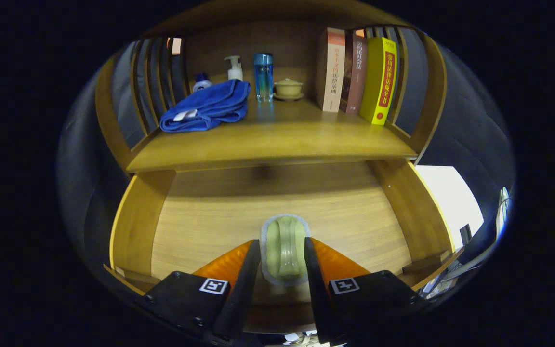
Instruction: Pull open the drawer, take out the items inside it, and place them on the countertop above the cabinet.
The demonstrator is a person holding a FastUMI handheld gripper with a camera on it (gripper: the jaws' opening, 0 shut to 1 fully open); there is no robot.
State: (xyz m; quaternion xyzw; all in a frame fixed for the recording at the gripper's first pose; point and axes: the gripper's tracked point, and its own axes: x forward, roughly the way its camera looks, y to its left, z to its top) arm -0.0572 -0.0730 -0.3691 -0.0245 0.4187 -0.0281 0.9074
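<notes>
Gripper (283, 260) clamped on pale green packet (284, 250), both fingers pressing its sides, above open drawer (210, 217). Blue towel (207, 107), bottles, books stood on bench (277, 140) beyond.

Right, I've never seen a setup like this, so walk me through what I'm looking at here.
A person carries a hand-held two-finger tool, and the camera rides on it, looking forward along its fingers. Below is an open wooden drawer. Between the fingers sits a pale green packet, sealed in clear wrap; both fingers appear closed against its sides. Above is the countertop, holding a folded blue towel, a pump bottle, a blue bottle, a small lidded cup and three upright books.
</notes>
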